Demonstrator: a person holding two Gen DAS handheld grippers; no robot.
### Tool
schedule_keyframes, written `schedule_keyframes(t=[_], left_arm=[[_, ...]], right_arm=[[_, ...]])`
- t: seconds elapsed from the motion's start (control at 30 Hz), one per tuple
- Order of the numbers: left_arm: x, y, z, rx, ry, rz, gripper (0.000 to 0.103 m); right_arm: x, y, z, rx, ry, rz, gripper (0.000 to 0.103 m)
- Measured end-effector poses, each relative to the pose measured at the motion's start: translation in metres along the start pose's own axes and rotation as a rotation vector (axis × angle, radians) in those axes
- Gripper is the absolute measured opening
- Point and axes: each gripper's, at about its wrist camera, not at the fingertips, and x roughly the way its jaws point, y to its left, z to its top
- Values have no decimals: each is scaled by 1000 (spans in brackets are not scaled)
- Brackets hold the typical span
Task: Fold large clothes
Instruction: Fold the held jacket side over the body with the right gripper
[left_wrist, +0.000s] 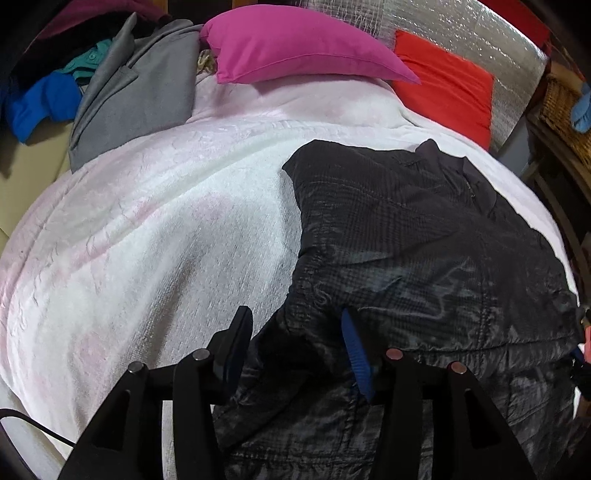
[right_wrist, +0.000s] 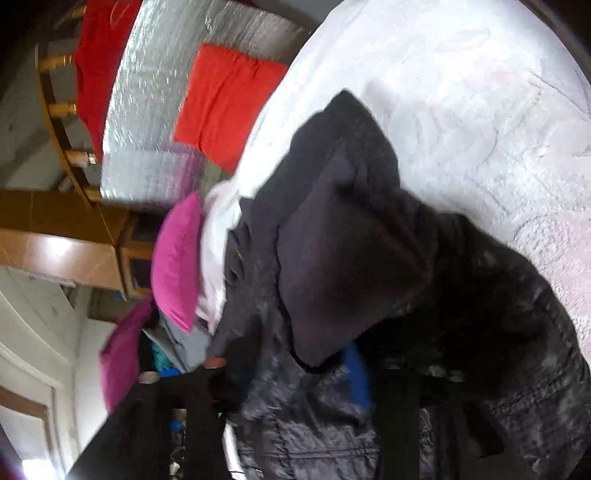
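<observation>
A black quilted jacket (left_wrist: 424, 240) lies spread on a white fleece blanket (left_wrist: 147, 240), toward the right side of the bed. My left gripper (left_wrist: 295, 339) hovers low over the jacket's near left edge. Its jaws stand apart and the blue pad (left_wrist: 354, 350) rests against the fabric, with loose cloth lying between the fingers. In the tilted, blurred right wrist view the jacket (right_wrist: 351, 240) is bunched, with a dark flap folded over itself. My right gripper (right_wrist: 288, 373) sits at that bunch with its jaws apart and fabric lying loosely between them.
A pink pillow (left_wrist: 295, 48) and a red pillow (left_wrist: 447, 92) lean at the head of the bed against silver foil sheeting (left_wrist: 461, 29). A grey garment (left_wrist: 140, 99) and blue clothing (left_wrist: 40, 103) are piled at the far left. A wicker basket (left_wrist: 561, 107) stands at the right.
</observation>
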Motion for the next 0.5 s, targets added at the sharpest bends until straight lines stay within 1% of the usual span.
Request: schedule_keyframes(t=[0.03,0.13,0.17,0.2,0.23,0.27,0.3,0.33,0.4,0.5], left_arm=[[0,0,0,3,-4,1,52],[0,-2,2,14,-15,7,52],[1,-2,2,14,-13,9,52],[2,-2,2,13,-9,10,52],[4,-2,2,9,-4,9,52],[5,-3,3,7,0,8,52],[6,-3,3,6,2,7,52],[6,-4,3,7,2,8,52],[5,-4,3,9,-1,10,52],[3,-3,3,6,-4,16,52]], right_arm=[[-2,-1,2,13,-16,12,64],[-5,-4,8,28,-61,5,63],[-2,-5,10,37,-61,5,63],[1,-8,13,50,-61,6,55],[2,-9,14,57,-67,6,44],[4,-10,16,60,-75,-3,38],[6,-11,17,58,-81,-16,26],[6,-10,17,52,-93,-27,20],[0,-3,16,19,-116,-46,19],[-19,17,10,-84,-175,-77,18]])
